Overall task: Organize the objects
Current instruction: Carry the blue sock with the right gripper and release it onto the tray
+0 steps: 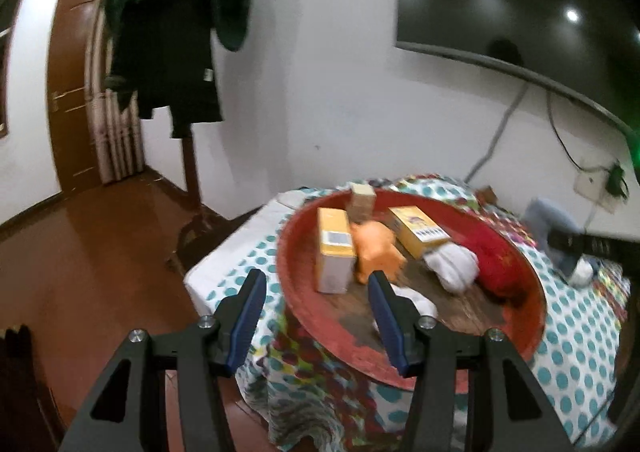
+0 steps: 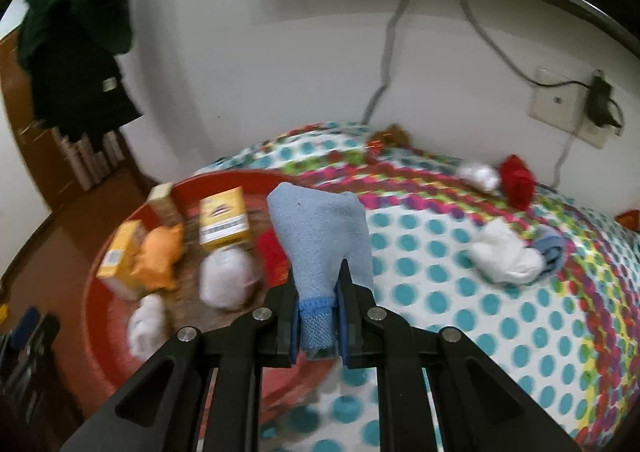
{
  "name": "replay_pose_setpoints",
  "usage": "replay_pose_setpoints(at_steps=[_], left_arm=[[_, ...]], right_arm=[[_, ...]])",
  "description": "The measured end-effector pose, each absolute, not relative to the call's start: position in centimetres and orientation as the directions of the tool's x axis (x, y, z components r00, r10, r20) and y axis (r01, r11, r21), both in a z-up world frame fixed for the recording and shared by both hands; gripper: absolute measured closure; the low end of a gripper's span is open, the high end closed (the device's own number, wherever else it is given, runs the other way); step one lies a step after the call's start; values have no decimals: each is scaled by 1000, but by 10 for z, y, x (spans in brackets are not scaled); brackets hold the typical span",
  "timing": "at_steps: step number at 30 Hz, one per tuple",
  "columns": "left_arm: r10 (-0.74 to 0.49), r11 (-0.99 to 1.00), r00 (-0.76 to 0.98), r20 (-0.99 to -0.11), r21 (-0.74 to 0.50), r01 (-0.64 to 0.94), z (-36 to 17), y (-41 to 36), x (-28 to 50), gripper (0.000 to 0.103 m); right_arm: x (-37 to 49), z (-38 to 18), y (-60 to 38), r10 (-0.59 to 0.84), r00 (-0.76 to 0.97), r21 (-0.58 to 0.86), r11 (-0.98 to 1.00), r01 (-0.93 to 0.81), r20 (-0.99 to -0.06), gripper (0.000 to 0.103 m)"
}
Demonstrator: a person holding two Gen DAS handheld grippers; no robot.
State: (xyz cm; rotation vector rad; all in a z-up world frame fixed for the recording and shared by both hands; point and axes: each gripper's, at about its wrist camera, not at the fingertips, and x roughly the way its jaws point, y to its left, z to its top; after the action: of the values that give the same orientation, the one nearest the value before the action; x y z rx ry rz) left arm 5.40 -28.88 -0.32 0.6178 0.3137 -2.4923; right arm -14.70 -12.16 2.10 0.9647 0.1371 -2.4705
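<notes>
A round red tray lies on a table with a dotted cloth. It holds two yellow boxes, an orange toy, a small tan box, white socks and a red sock. My left gripper is open and empty over the tray's near rim. My right gripper is shut on a light blue sock, held above the tray's right edge; that sock also shows in the left wrist view.
On the dotted cloth lie a white sock beside a blue one, and farther back a white sock and a red sock. A coat stand with dark clothes stands left of the table. A wall socket is at the right.
</notes>
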Motion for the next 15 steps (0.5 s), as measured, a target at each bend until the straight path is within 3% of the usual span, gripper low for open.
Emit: replay_pose_setpoints(at_steps=[8,15], left_arm=[[-441,-834,-741,-506,-74,547,-7,-285,51,49],[-432,-834,-737,-520,-79,546,-8,-287,48,49]], right_arm=[[-100,-10,-169,-459,-543,44,-790,611,-703,90],[-85,-25,-177,-472,-516,59,-776,628,-715,90]])
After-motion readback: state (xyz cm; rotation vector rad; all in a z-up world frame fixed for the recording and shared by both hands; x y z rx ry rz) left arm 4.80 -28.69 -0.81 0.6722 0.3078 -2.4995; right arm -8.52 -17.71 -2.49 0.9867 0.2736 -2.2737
